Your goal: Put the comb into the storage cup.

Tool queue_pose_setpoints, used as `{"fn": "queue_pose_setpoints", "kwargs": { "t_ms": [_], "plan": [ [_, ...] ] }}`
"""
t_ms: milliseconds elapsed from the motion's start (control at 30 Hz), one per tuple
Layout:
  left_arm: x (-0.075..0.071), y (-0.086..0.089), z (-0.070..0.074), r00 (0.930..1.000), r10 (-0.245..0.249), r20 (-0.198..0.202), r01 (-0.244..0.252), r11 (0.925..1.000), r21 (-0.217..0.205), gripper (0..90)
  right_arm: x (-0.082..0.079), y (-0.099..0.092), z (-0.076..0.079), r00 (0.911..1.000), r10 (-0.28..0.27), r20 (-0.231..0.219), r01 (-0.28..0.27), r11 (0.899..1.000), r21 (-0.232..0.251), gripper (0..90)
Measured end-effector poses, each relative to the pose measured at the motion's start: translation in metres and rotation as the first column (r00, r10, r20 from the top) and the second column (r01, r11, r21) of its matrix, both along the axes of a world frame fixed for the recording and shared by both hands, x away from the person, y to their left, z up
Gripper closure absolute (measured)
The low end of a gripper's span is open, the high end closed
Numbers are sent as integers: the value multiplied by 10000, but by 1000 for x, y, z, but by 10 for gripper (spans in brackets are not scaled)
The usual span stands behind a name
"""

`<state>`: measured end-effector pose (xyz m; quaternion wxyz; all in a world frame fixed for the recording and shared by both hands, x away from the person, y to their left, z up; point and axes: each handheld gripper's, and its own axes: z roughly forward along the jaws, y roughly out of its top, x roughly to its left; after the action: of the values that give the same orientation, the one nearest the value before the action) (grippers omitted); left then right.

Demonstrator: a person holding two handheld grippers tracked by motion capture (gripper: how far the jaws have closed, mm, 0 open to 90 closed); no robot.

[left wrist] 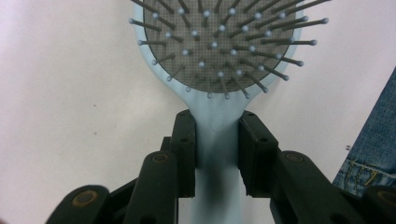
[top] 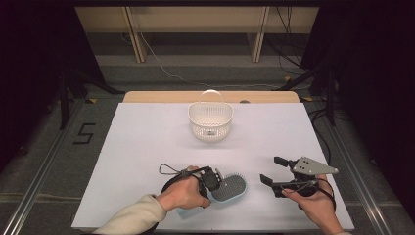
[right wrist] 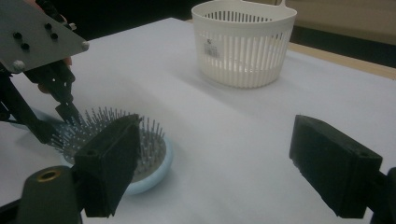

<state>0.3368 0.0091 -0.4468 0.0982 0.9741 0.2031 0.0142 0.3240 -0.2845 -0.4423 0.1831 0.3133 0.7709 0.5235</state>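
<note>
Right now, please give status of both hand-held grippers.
Left hand-held gripper shut on light blue plastic hairbrush handle. Right hand-held gripper open. White slotted plastic basket apart.

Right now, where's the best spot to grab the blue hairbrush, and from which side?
Grip the hairbrush by its narrow handle neck, just below the bristle head, coming in from the handle end. It lies flat with its bristles up, so the smooth handle edges give the jaws two plain sides to squeeze. The left gripper is already there, its jaws on either side of the neck.

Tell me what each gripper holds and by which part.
The left gripper clamps the light blue hairbrush by its handle, just below the head. The right gripper is open, holding nothing.
</note>
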Motion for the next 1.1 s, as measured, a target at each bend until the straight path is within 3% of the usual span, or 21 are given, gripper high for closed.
{"fn": "queue_pose_setpoints", "kwargs": {
  "t_ms": [333, 700, 1100],
  "plan": [
    [3, 4, 9, 9994, 287, 207, -278, 9987, -432, 696, 0, 0, 1, 10000, -2, 60, 1, 10000, 42, 168],
    [8, 9, 19, 9946, 882, 553, -811, 9896, -1187, 696, 0, -1, 1, 9997, -109, 204, 107, 9999, 108, 162],
    [11, 13, 23, 9916, 1135, 623, -1032, 9834, -1493, 696, 2, -1, 2, 9991, -283, 318, 279, 9995, 118, 160]
  ]
}}
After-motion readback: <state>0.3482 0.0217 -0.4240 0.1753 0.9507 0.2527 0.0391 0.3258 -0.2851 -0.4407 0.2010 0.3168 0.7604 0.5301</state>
